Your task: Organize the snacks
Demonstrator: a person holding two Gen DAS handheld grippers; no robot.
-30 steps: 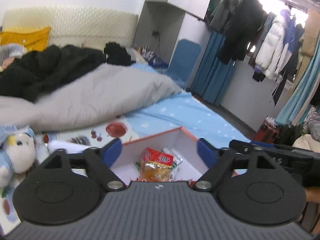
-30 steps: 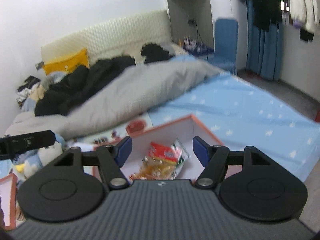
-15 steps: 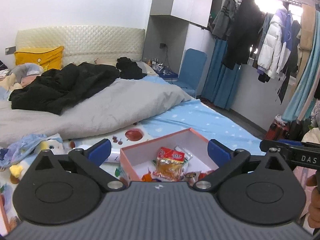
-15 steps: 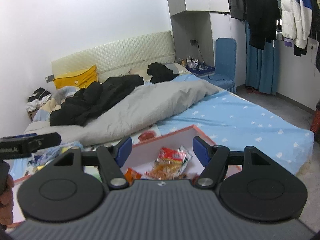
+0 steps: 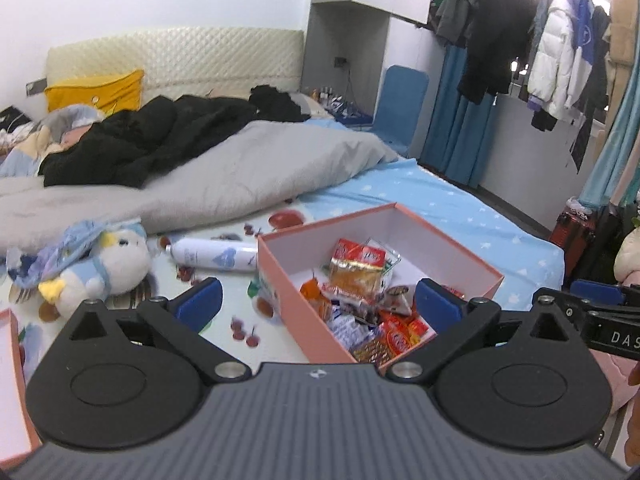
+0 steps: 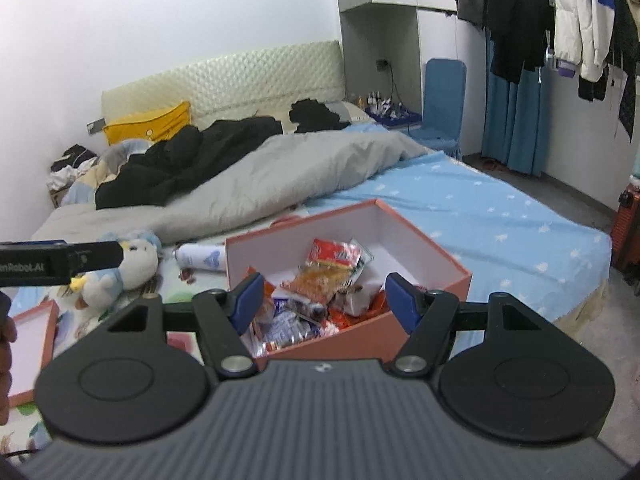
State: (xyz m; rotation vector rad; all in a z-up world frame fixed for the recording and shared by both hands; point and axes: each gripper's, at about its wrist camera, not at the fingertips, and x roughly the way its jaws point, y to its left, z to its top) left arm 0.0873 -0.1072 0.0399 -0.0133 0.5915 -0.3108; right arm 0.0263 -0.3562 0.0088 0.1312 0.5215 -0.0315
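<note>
1. A bedroom: a bed (image 5: 460,216) with a blue star-print sheet, a cream padded headboard (image 5: 176,56) against a white wall, and coats (image 5: 560,48) hanging on a rail at the right.
2. The left gripper (image 5: 318,306) hangs above the near part of the bed, its blue-tipped fingers (image 5: 200,304) spread wide with nothing between them.
3. The right gripper (image 6: 326,300) is also spread wide and empty, held over the near corner of the box.
4. The pink box (image 5: 452,252) sits open on the bed just ahead of both grippers, white inside.
5. The snacks (image 5: 360,300) lie heaped in the box, mostly toward its near end; an orange packet with a red top (image 6: 324,268) rests on top of the pile.
6. A white spray can (image 5: 212,256) lies on its side just left of the box, close to its wall.
7. A white and blue plush toy (image 5: 100,264) lies further left on the cartoon-print sheet.
8. The box lid (image 6: 28,344), pink-edged, lies flat at the far left.
9. Behind these, a grey duvet (image 5: 240,176) is spread across the bed with black clothes (image 5: 140,144) piled on it, and a yellow pillow (image 5: 96,90) leans on the headboard.
10. A blue chair (image 6: 444,100) stands beside the bed near blue curtains (image 6: 512,124).
</note>
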